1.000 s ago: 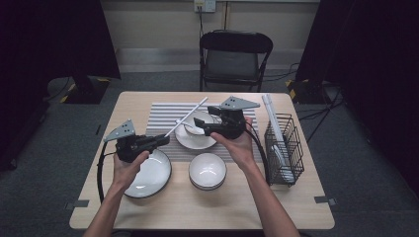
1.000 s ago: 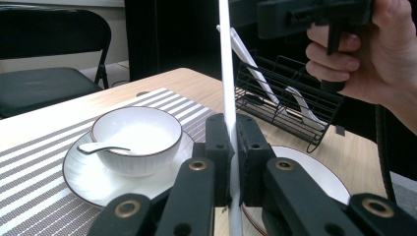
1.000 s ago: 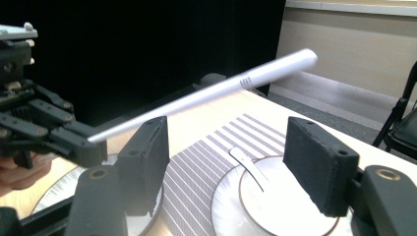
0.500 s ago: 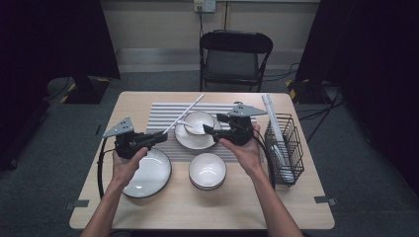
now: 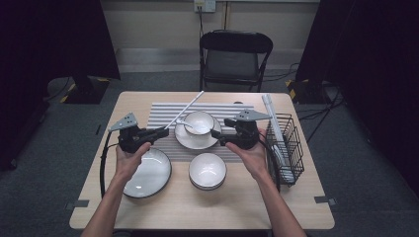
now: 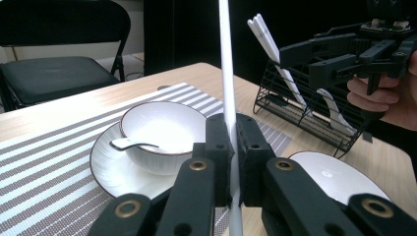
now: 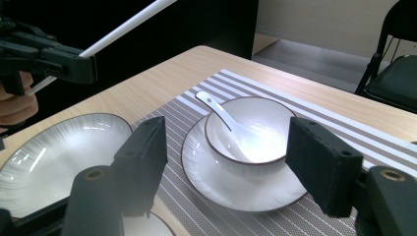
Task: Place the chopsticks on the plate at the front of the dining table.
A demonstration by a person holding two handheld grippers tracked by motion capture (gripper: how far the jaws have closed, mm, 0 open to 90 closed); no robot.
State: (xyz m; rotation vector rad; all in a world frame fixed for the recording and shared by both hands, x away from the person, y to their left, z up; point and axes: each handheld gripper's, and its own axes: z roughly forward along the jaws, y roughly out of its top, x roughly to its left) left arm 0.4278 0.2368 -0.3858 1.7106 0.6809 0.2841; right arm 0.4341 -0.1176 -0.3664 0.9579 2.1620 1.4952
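Observation:
My left gripper (image 5: pixel 164 131) is shut on a long white chopstick (image 5: pixel 185 109) that slants up and away over the striped mat. In the left gripper view the chopstick (image 6: pixel 225 59) stands upright between the closed jaws (image 6: pixel 231 147). A white bowl (image 5: pixel 199 122) with a white spoon (image 5: pixel 190 125) in it sits on a saucer (image 5: pixel 184 139). My right gripper (image 5: pixel 216 134) is open at the saucer's right edge and points left at the bowl. In the right gripper view the bowl (image 7: pixel 255 140) and spoon (image 7: pixel 221 114) lie just beyond its wide-apart jaws (image 7: pixel 231 147).
A wide white plate (image 5: pixel 148 173) lies under my left hand, and a second white bowl (image 5: pixel 208 170) sits in front of the saucer. A black wire basket (image 5: pixel 286 148) with white chopsticks stands at the right edge. A folding chair (image 5: pixel 235 57) is behind the table.
My right gripper has moved to the right and lower, off the bowl to the saucer's right edge. The left gripper and its chopstick have stayed put.

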